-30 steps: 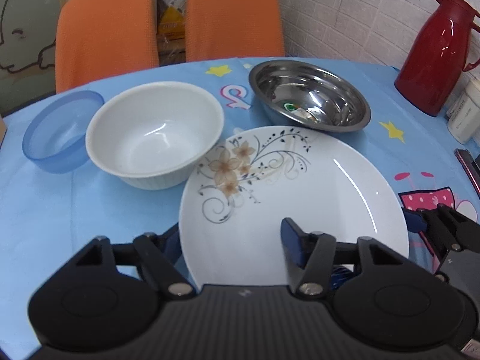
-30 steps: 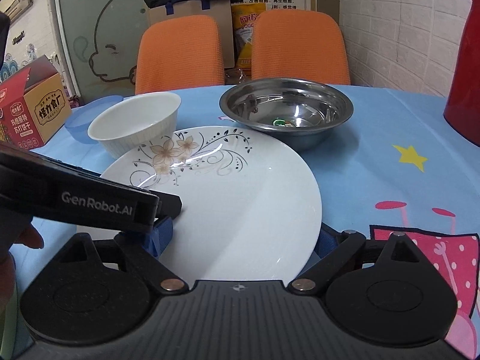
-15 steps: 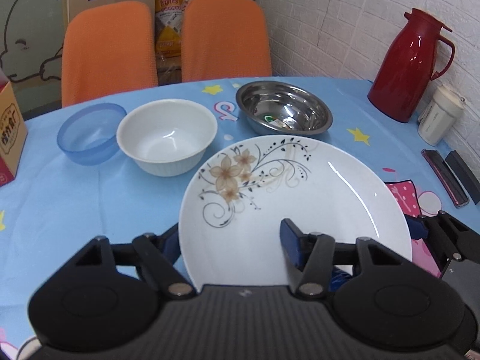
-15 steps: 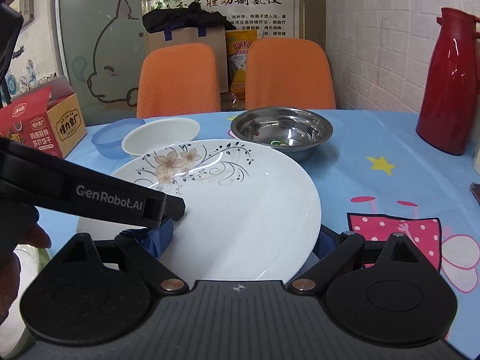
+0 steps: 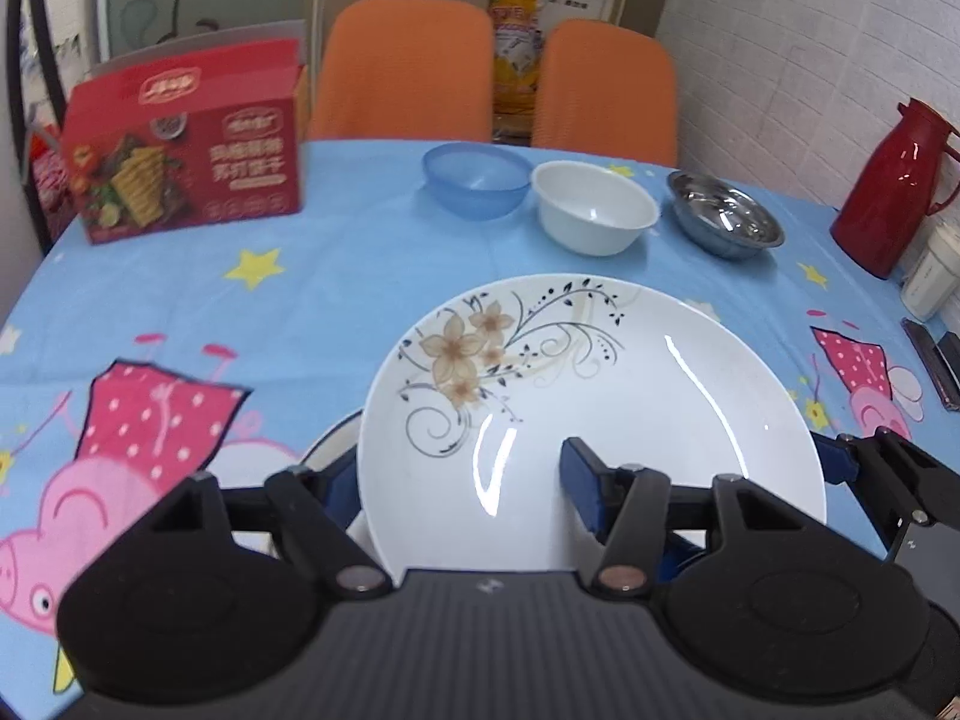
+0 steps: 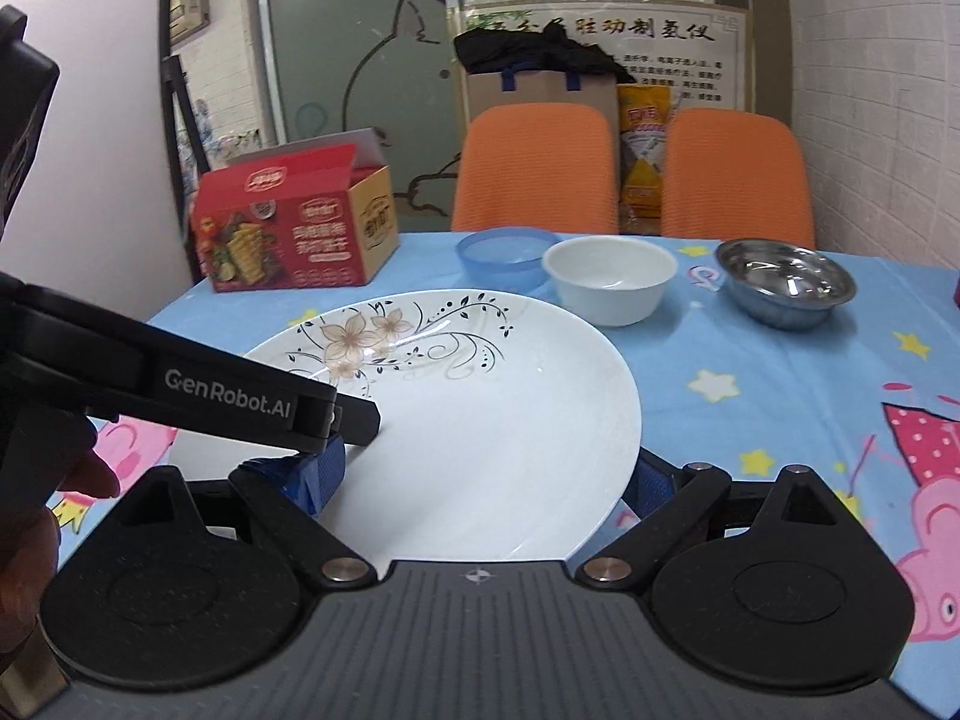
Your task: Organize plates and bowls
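Observation:
A white plate with a brown flower pattern (image 5: 600, 396) hangs above the blue tablecloth, held from both sides. My left gripper (image 5: 459, 474) is shut on its near rim, one finger over the plate and one beneath. My right gripper (image 6: 480, 480) clamps the plate (image 6: 480, 396) with its left pad on top and its right pad under the rim; its jaws are opening slightly. The rim of another white dish (image 5: 321, 450) shows below the held plate. Far across stand a blue bowl (image 5: 474, 177), a white bowl (image 5: 591, 204) and a steel bowl (image 5: 723, 219) in a row.
A red food box (image 5: 186, 138) stands at the table's far left. At the right edge are a red thermos (image 5: 894, 180) and a white cup (image 5: 930, 276). Two orange chairs (image 5: 402, 66) stand behind the table (image 5: 360, 252). A hand (image 6: 36, 516) holds the left gripper.
Both grippers carried the plate back and to the left, away from the bowls, which now look small and far. The red box came into view.

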Action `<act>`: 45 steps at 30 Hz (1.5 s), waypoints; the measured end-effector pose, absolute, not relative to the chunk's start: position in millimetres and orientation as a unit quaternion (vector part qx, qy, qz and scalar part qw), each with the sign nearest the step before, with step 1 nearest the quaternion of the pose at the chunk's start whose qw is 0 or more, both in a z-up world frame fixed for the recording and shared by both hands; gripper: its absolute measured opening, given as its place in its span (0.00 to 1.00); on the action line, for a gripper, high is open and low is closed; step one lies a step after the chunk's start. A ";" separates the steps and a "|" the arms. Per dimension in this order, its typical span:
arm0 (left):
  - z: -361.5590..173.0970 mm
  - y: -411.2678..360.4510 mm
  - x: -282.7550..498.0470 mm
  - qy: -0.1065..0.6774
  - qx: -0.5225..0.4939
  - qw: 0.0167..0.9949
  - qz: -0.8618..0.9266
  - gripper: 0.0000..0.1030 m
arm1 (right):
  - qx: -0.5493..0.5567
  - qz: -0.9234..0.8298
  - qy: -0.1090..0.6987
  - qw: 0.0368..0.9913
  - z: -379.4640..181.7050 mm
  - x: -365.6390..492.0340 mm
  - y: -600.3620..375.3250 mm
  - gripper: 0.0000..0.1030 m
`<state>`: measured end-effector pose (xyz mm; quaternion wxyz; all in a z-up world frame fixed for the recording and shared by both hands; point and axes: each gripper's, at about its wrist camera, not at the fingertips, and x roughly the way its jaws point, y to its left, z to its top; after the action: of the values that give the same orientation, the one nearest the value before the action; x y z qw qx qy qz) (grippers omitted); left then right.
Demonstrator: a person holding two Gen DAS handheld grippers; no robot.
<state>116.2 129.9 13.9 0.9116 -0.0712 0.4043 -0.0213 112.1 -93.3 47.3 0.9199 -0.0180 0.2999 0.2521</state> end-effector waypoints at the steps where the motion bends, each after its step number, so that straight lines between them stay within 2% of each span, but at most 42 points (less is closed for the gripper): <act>1: 10.9 139.1 109.0 0.408 -0.080 0.909 -0.012 0.54 | -0.021 0.261 0.304 0.916 45.5 106.6 -86.5 0.80; 14: -14.2 169.6 84.5 0.414 -0.110 0.904 0.011 0.56 | -0.042 0.306 0.326 0.893 24.3 75.8 -54.8 0.80; 21: -8.8 173.0 85.6 0.404 -0.128 0.906 0.003 0.61 | -0.046 0.319 0.331 0.887 29.2 75.7 -58.4 0.79; 24: 3.5 169.2 85.4 0.379 -0.111 0.919 0.007 0.67 | -0.084 0.314 0.327 0.887 29.4 70.4 -52.7 0.81; 26: 11.5 167.3 85.6 0.366 -0.105 0.925 0.005 0.67 | -0.102 0.319 0.326 0.884 29.6 68.9 -51.5 0.80; 30: 25.0 165.1 84.2 0.346 -0.102 0.933 0.003 0.67 | -0.029 0.323 0.340 0.883 36.1 77.8 -77.3 0.79; 45: 27.6 140.0 90.3 0.351 -0.091 0.932 -0.021 0.68 | 0.025 0.277 0.329 0.902 39.1 88.5 -131.5 0.79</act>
<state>90.3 140.0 27.6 0.9318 -0.0907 0.3508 -0.0208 88.5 -131.5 39.1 0.9024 0.0245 0.3294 0.2767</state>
